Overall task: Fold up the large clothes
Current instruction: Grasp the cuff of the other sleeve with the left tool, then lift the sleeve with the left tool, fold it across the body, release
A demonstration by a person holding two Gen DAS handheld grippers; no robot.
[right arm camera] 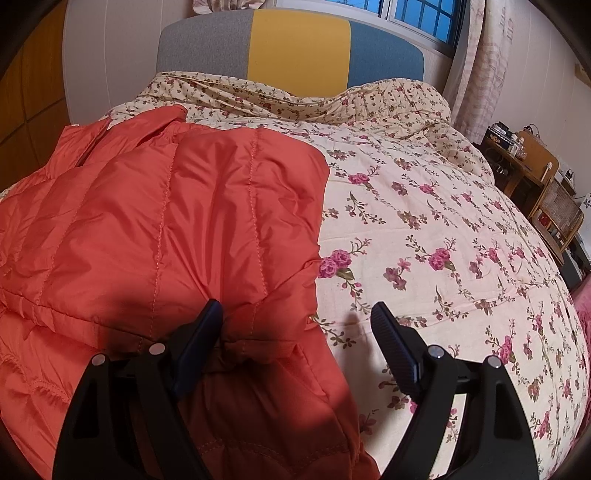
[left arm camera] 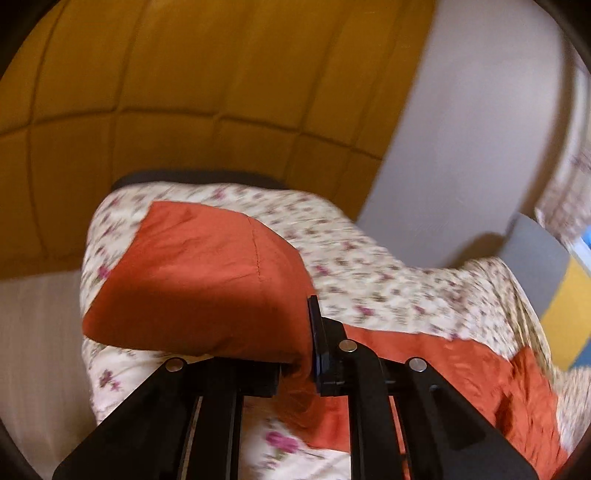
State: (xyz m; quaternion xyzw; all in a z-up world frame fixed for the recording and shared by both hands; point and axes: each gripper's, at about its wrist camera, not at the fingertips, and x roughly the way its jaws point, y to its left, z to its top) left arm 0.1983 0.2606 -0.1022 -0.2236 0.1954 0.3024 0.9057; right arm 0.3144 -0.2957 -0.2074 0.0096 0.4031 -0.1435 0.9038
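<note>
We find the left tongs [left arm camera: 297, 365] clenched on the orange quilted puffer jacket [right arm camera: 177, 229], the right tongs [right arm camera: 295, 332] released. We judge the slick fabric may slip free, collapsing the fold onto the floral-quilted bed [right arm camera: 443, 236].

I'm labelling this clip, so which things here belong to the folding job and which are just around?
Part of the job:
orange jacket
left gripper, shut on the jacket
right gripper, open
flowered bedspread beneath the jacket

Just around:
headboard
window
curtain
wooden chair
</note>
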